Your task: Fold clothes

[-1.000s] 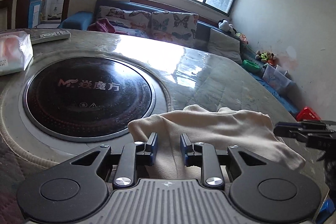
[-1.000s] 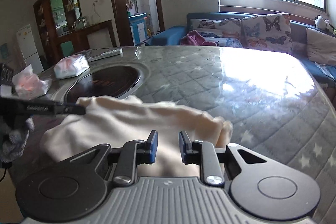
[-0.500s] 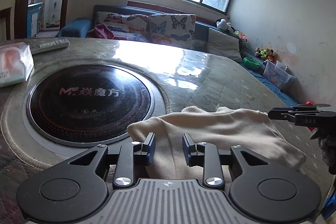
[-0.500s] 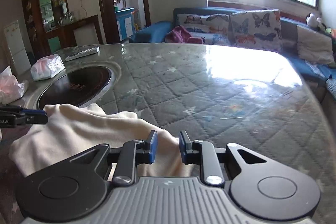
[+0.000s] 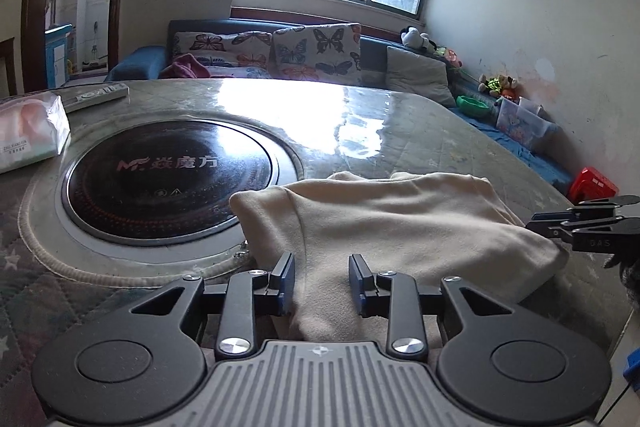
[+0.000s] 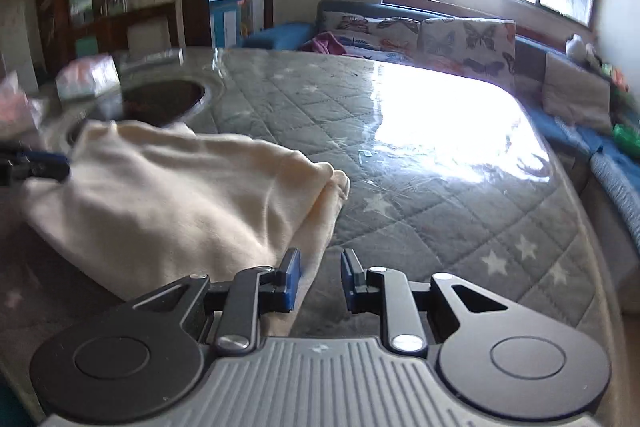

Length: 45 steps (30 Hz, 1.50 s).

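Sunlight from the wide window glares off the clear plastic sheet over our round worktop [image 6: 460,211], a grey quilted cover with white stars. Starting at the left claw [image 5: 321,283], its blue-padded jaws are spread and opening at this moment, with a ridge of the cream fleece garment [image 5: 400,227] running up between them but no pad pressing on it; a second ago the gap was narrower, so we read this as a release of the fold just laid. The right claw [image 6: 320,281] keeps the same narrow gap it had a second ago, and has slid off the cloth: its left pad now sits at the garment's near right edge and bare quilt shows between the jaws, nothing pinched. The garment lies as a compact folded bundle on the near part of the worktop, its far left corner lapping the rim of the black round glass cooktop [image 5: 168,183] set into the surface. We judge one fold done, with smoothing or a further fold still to come. Farther out lie a white plastic-wrapped tissue pack [image 5: 28,131] and a grey remote control [image 5: 96,95], then the blue sofa with butterfly-print cushions [image 5: 312,51] beneath the window.
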Each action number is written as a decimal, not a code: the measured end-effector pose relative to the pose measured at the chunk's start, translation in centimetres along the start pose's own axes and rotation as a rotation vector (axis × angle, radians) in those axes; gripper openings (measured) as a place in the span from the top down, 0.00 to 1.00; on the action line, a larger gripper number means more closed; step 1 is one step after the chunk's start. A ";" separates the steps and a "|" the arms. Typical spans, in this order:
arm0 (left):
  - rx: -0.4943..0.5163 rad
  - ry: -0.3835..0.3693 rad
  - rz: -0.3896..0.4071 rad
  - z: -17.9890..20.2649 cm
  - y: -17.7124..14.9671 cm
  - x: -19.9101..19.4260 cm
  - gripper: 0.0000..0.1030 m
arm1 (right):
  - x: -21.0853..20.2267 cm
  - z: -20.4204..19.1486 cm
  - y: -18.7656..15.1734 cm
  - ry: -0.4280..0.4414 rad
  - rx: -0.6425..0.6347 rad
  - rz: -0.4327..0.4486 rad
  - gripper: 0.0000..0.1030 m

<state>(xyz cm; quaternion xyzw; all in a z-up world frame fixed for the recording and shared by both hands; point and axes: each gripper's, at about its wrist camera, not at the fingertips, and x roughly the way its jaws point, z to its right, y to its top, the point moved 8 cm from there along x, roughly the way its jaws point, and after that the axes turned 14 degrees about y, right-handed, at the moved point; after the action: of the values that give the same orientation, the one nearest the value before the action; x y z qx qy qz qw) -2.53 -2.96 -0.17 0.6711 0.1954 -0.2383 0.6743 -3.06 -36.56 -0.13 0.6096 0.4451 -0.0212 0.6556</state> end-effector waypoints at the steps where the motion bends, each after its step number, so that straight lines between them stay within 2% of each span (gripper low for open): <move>1: 0.004 0.004 0.003 0.0 -0.1 -0.1 0.68 | -0.4 -0.3 0.1 0.007 -0.004 0.014 0.80; 4: 0.008 0.016 -0.004 0.0 -0.8 -0.1 0.68 | -1.0 -1.3 0.1 0.033 -0.020 0.034 0.80; 8: 0.004 0.034 -0.009 -0.7 -1.3 -0.5 0.64 | -1.1 -1.5 -1.7 -0.009 -0.063 -0.016 0.80; 10: -0.003 0.038 -0.018 -1.1 -1.5 -0.7 0.63 | -1.6 -1.1 -2.2 -0.026 -0.046 -0.017 0.80; 13: -0.005 0.038 -0.006 -1.3 -1.6 -1.5 0.60 | -3.1 -1.3 -1.9 -0.040 -0.042 0.022 0.80; 16: -0.019 0.021 0.006 -1.1 -1.3 -2.3 0.60 | -4.3 -2.2 -1.1 -0.017 -0.052 0.070 0.78; 25: -0.033 0.043 -0.070 -2.0 -3.2 -1.7 0.60 | -2.6 -1.8 -2.7 0.005 -0.021 -0.010 0.74; 29: -0.056 0.035 -0.051 -2.5 -3.1 -2.5 0.60 | -3.5 -2.2 -1.6 0.003 -0.050 0.012 0.73; 35: -0.103 0.046 -0.075 -3.3 -3.7 -2.6 0.60 | -2.0 -2.0 -2.8 0.013 -0.036 -0.039 0.72; 42: -0.141 0.024 -0.064 -3.5 -2.9 -3.4 0.60 | -2.9 -3.5 -0.3 0.045 -0.096 -0.019 0.71; 45: -0.141 0.029 -0.091 -3.6 -3.3 -2.8 0.60 | -2.3 -4.7 0.6 0.070 -0.144 -0.029 0.71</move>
<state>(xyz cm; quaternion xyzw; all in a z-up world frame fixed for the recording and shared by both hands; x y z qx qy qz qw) -6.55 0.83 -1.27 0.6160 0.2516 -0.2446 0.7053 -6.71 -33.71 2.40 0.5545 0.4771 0.0229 0.6814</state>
